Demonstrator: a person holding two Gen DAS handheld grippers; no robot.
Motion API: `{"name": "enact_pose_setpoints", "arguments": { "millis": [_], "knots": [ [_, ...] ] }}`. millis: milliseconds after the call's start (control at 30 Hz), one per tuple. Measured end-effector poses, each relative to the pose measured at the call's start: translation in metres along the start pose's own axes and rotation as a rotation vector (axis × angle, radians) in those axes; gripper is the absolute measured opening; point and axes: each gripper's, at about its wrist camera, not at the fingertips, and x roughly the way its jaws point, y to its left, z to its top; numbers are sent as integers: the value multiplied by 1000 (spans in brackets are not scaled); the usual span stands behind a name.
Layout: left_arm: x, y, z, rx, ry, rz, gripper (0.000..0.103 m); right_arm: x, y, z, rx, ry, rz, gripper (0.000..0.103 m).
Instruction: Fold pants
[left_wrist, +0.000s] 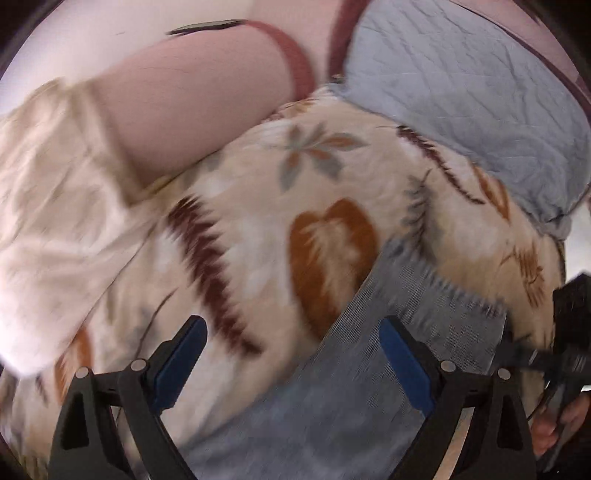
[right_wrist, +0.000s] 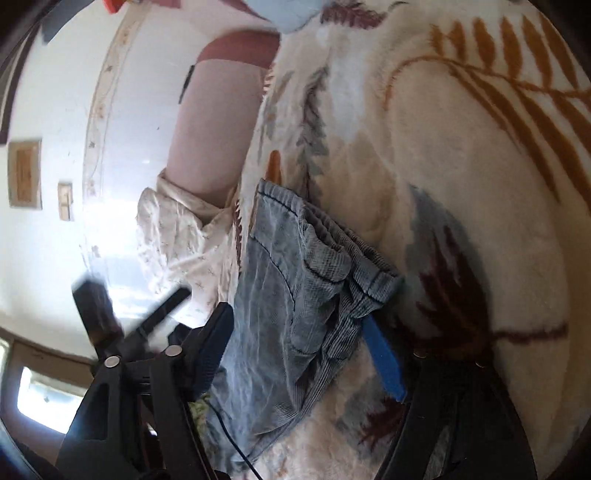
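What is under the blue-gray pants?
The pants lie on a fluffy cream blanket with a leaf pattern; it shows all around them. One blue pad of the right gripper pokes out from beneath their edge. Whatever is directly under the cloth stays hidden.

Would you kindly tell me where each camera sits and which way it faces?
Left wrist: on the left gripper, looking down at the leaf-print blanket and grey pants; jaws wide, a hand at right.
Right wrist: on the right gripper, rolled sideways, facing the pants between its jaws.
Shared: blanket, pants, pale blue pillow.
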Motion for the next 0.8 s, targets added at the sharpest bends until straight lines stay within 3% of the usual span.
{"name": "enact_pose_setpoints", "arguments": {
  "millis": [33,100,133,400,567,800],
  "knots": [
    [7,-4,9,12,14,-38,96,4,1,1,-17,4,-11,54],
    [24,-13,25,38,50,-102,96,9,-8,4,11,22,-26,29],
    [31,-18,32,58,63,-121,95,9,-14,5,36,29,-15,27],
    [85,-40,54,167,242,-306,93,11,-19,9,45,60,22,28],
    [92,-57,55,268,267,-392,92,11,-20,9,38,61,21,28],
    [118,-58,60,234,317,-433,89,6,-22,9,27,61,39,30]
  ]
}}
